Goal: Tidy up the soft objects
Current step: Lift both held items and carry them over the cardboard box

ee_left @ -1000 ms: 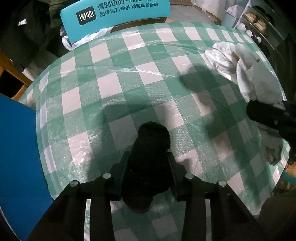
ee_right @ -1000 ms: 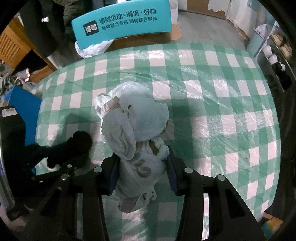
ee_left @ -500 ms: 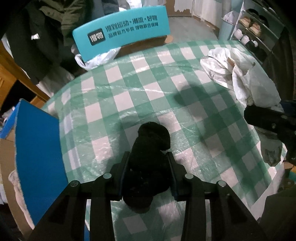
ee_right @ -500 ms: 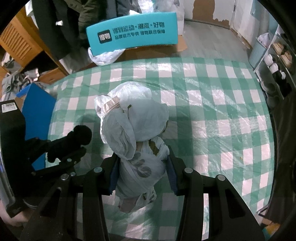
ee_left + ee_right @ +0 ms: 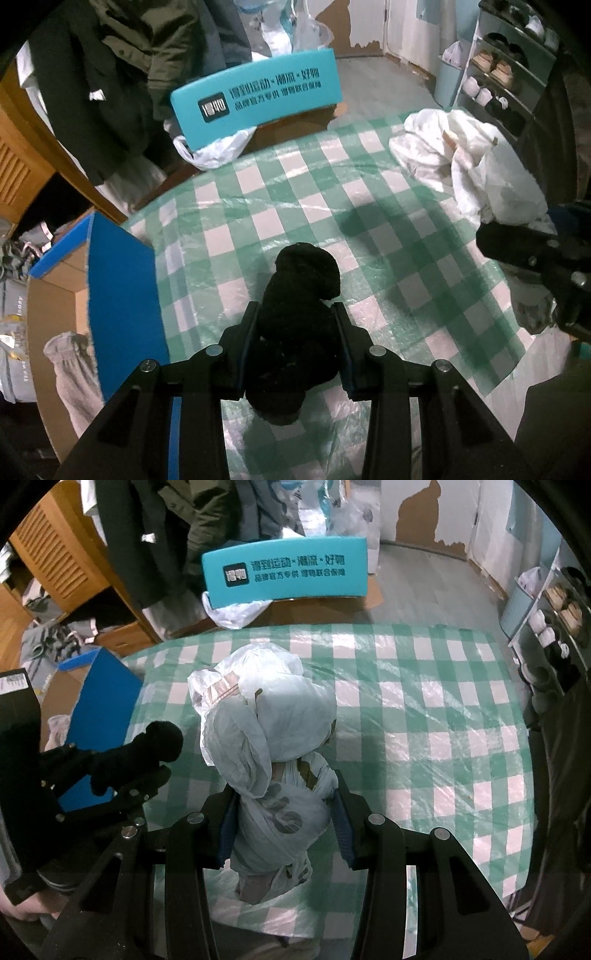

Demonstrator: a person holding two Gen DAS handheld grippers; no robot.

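My left gripper [image 5: 295, 325] is shut on a black rolled sock [image 5: 301, 302] and holds it above the green-and-white checked table [image 5: 280, 206]. The sock and the left gripper also show in the right wrist view [image 5: 147, 746] at the left. My right gripper [image 5: 284, 808] is shut on a white crumpled plastic bag bundle [image 5: 266, 716] held above the table [image 5: 424, 709]. That white bundle also shows in the left wrist view [image 5: 469, 162] at the right, with the right gripper below it.
A blue-flapped cardboard box [image 5: 122, 291] stands open off the table's left edge, with a grey cloth [image 5: 70, 365] inside. A teal chair back [image 5: 255, 99] stands beyond the far edge. A shoe rack [image 5: 506, 74] is at the right.
Both grippers have risen and pulled back from the table with their loads. More of the floor, the chair and the blue box has come into view at the left.
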